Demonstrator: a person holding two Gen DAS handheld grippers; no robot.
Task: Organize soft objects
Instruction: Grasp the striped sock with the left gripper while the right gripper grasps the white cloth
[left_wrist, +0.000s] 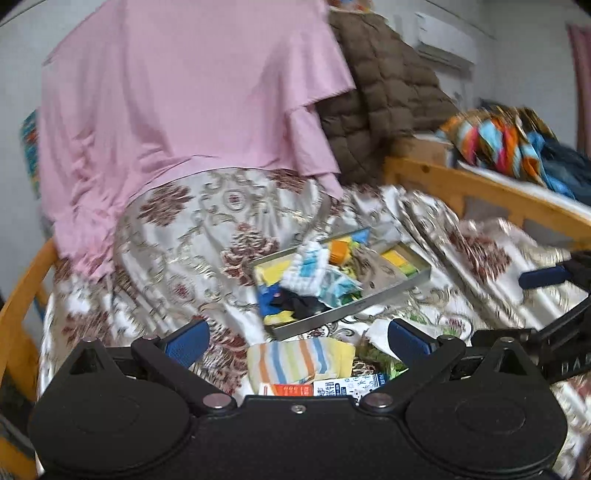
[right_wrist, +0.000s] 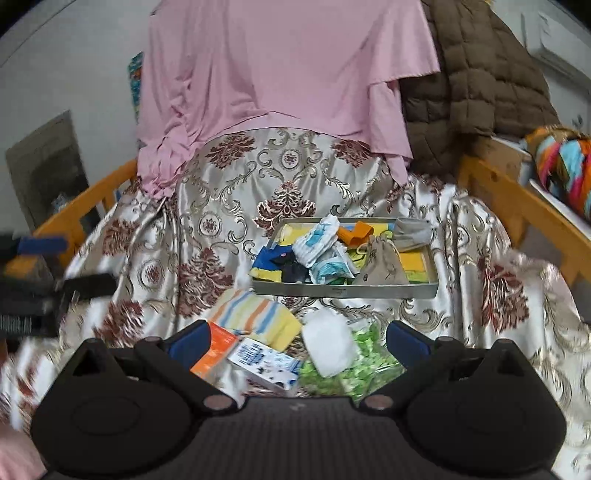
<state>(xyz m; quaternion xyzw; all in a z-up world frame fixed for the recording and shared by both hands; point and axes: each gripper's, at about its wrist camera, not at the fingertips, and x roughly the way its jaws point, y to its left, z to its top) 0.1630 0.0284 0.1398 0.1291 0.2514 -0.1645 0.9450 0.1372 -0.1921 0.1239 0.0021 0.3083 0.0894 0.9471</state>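
Both the left gripper (left_wrist: 297, 341) and right gripper (right_wrist: 297, 338) hover with jaws released, empty. Nearest lie a striped cloth (right_wrist: 255, 317), white pad (right_wrist: 327, 345) and green bag (right_wrist: 354, 363), unsorted. Farther along the bed, the tray (right_wrist: 343, 291) already holds many soft pieces.

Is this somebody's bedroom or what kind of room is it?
Probably a bedroom at home. A shiny floral satin bedspread covers a bed with orange wooden rails. A puffy brown quilted coat hangs behind it, and a white wall air conditioner sits high up on the wall.
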